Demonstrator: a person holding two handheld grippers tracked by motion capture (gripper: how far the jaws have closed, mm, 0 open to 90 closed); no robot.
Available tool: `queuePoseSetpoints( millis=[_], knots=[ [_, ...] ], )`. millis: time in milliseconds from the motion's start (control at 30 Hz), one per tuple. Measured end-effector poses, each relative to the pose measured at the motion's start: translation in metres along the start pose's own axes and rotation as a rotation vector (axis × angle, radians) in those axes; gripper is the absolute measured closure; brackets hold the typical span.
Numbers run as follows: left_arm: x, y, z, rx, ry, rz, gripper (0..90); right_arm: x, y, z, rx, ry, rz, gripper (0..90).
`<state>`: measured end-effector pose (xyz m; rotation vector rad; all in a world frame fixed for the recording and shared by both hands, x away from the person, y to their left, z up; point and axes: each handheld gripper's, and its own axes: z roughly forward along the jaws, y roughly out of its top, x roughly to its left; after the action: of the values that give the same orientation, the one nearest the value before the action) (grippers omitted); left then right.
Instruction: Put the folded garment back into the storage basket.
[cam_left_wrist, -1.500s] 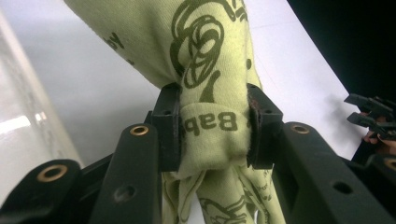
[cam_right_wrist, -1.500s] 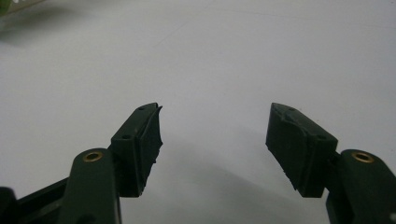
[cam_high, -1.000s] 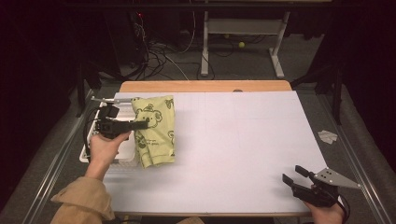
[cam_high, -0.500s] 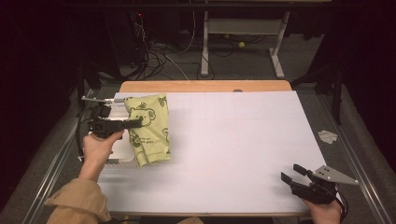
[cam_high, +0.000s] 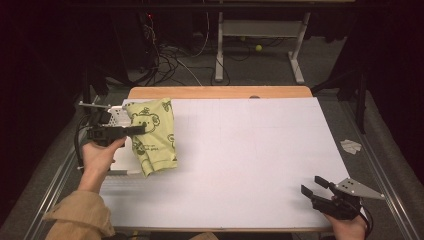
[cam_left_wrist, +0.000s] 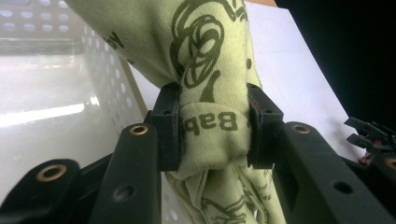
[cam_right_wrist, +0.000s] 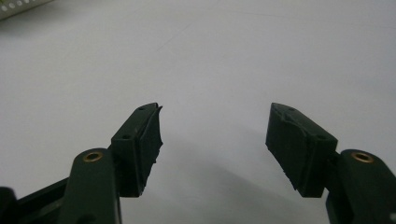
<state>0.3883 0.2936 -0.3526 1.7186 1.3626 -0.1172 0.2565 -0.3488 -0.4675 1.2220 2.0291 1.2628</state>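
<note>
- High view: the left claw (cam_high: 134, 130) pinches a bunched part of the green printed cloth (cam_high: 152, 140) at the left edge of the white table (cam_high: 250, 160). The cloth hangs from the pinch over the rim of a white perforated basket (cam_high: 116, 116), and its lower end reaches the tabletop just beside the basket.
- High view: the right claw (cam_high: 312, 187) sits near the table's front right corner with its jaws spread and nothing between them. A wide bare stretch of tabletop lies between it and the cloth.
- Left gripper view: the left claw (cam_left_wrist: 214, 135) has its pads pressed on a gathered fold of cloth (cam_left_wrist: 205, 56); the basket (cam_left_wrist: 56, 84) wall lies to the left, bare tabletop to the right.
- Right gripper view: the right claw (cam_right_wrist: 215, 140) stands spread over bare white table (cam_right_wrist: 233, 46), pads clear of everything.
</note>
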Motion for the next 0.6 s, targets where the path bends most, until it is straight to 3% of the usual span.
queuePoseSetpoints(
  millis=[467,600],
  knots=[
    [0.019,0.008,-0.008,-0.016,0.02,-0.038,59.5,0.0,-0.002,-0.004,-0.001,-0.013,0.002,36.2],
    [0.031,0.01,-0.008,-0.006,0.034,-0.06,59.3,0.0,-0.003,-0.005,-0.001,-0.015,0.008,36.2]
  ],
)
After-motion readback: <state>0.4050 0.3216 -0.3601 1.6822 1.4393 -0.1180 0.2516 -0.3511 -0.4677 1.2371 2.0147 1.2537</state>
